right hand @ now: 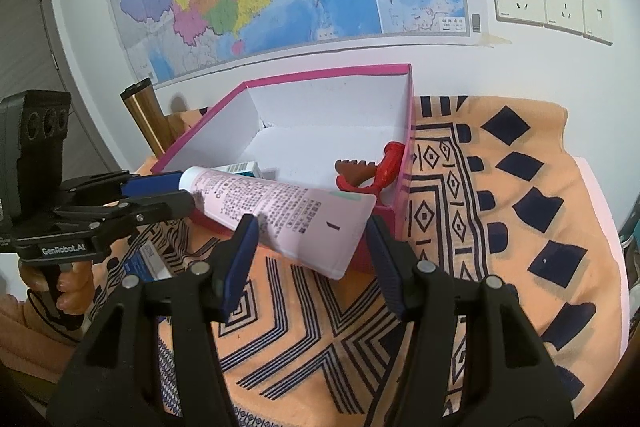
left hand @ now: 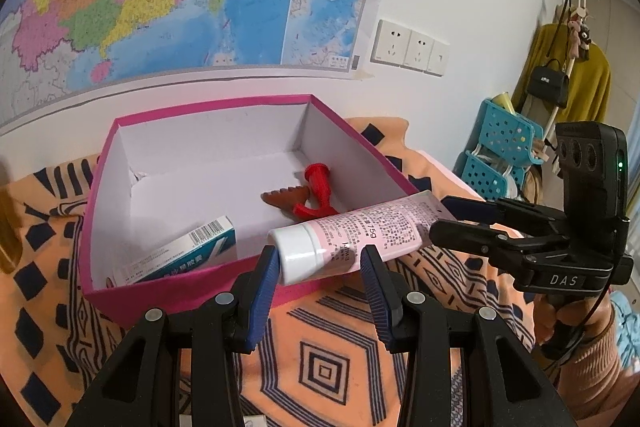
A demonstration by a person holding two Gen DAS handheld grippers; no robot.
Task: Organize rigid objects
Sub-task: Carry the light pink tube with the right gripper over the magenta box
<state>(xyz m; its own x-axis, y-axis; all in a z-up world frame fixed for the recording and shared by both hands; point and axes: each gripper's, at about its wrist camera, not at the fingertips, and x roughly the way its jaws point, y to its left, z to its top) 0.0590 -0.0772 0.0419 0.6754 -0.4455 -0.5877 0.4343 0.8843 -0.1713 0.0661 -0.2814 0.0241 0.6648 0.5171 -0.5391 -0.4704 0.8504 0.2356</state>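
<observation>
A pink tube with a white cap (left hand: 352,231) (right hand: 276,211) lies across the near rim of an open pink box (left hand: 120,291) (right hand: 320,77). My left gripper (left hand: 322,269) stands around its cap end (right hand: 188,187), pads touching or nearly so. My right gripper (right hand: 308,235) is open around its flat crimped end, not touching; it shows at the right in the left wrist view (left hand: 438,219). Inside the box lie a red plastic piece (left hand: 316,193) (right hand: 384,167), a brown comb-like piece (left hand: 286,197) (right hand: 356,169) and a teal-and-white carton (left hand: 180,251) (right hand: 244,169).
The box sits on an orange patterned cloth (left hand: 328,355) (right hand: 500,227). A gold cylinder (right hand: 146,115) stands left of the box. A small white-and-blue box (right hand: 146,263) lies on the cloth by my left gripper. Blue baskets (left hand: 500,155) stand at right.
</observation>
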